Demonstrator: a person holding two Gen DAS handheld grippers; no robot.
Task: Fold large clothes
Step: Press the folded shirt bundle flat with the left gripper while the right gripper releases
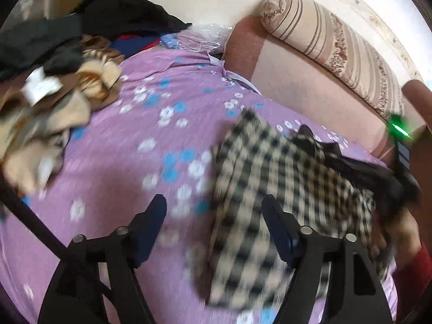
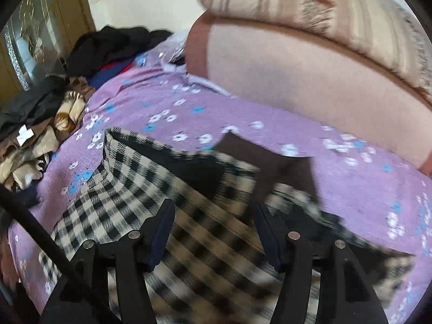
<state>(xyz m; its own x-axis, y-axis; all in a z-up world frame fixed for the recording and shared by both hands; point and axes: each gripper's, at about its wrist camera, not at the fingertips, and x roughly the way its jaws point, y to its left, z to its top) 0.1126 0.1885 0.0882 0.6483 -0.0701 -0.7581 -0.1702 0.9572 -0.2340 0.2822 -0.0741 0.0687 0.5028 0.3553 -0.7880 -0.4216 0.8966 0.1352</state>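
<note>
A black-and-cream checked garment (image 1: 283, 189) lies partly folded on the purple flowered sheet (image 1: 121, 148), with a dark lining or collar showing at its far edge (image 2: 283, 167). My left gripper (image 1: 214, 202) hovers open over the garment's left edge; nothing is pinched between its fingers. In the right wrist view the same garment (image 2: 189, 229) spreads under my right gripper (image 2: 213, 208), which also stands open above the cloth. The other gripper's body, with a green light (image 1: 399, 127), and a hand in a red sleeve (image 1: 413, 259) show at the right edge of the left wrist view. Both views are blurred.
A heap of beige, brown and black clothes (image 1: 54, 94) fills the left side of the bed. A pink padded backrest (image 2: 310, 81) with a striped bolster (image 1: 337, 40) runs along the far right. Crinkled clear plastic (image 1: 205, 37) lies at the back. A wooden cabinet door (image 2: 40, 40) stands at the left.
</note>
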